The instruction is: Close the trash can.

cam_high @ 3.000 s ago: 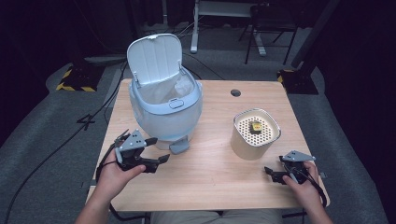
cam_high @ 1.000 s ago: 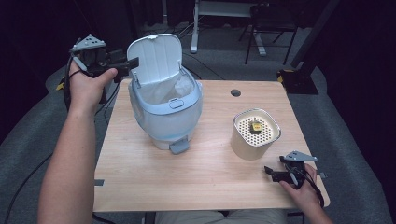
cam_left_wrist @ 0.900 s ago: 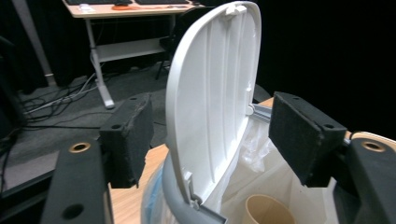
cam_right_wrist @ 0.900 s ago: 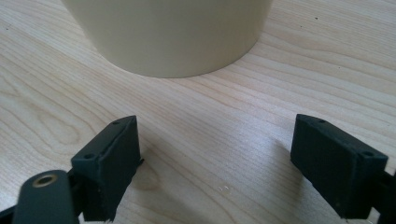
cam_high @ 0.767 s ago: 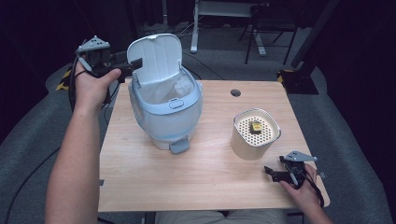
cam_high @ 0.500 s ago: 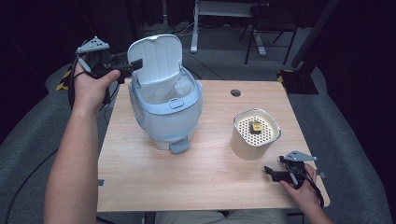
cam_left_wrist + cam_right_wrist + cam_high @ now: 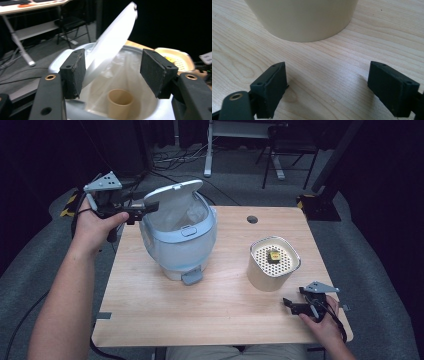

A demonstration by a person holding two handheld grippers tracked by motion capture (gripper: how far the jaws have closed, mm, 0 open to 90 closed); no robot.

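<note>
A pale blue pedal bin (image 7: 180, 245) stands on the left half of the wooden table (image 7: 225, 315). Its lid (image 7: 172, 192) is tilted part way down over the opening. My left gripper (image 7: 147, 211) is held at the lid's left edge. In the left gripper view the lid (image 7: 112, 42) runs between the jaws and lies against the left pad (image 7: 73, 72), well clear of the right one. These jaws have just been closing a little, and my left gripper (image 7: 113, 60) is open. Inside the lined bin stands a paper cup (image 7: 120, 100). My right gripper (image 7: 292, 305) rests open on the table.
A cream round container (image 7: 272, 270) with a perforated top carries a small yellow piece (image 7: 274, 255), and its wall (image 7: 302, 17) is just ahead of my right gripper (image 7: 327, 66). The bin's pedal (image 7: 191, 277) sticks out toward me. A cable hole (image 7: 252, 219) is at the table's back.
The bin's lid has swung down from upright to a forward tilt. My left gripper has shifted slightly with it. The right hand has stayed still.
</note>
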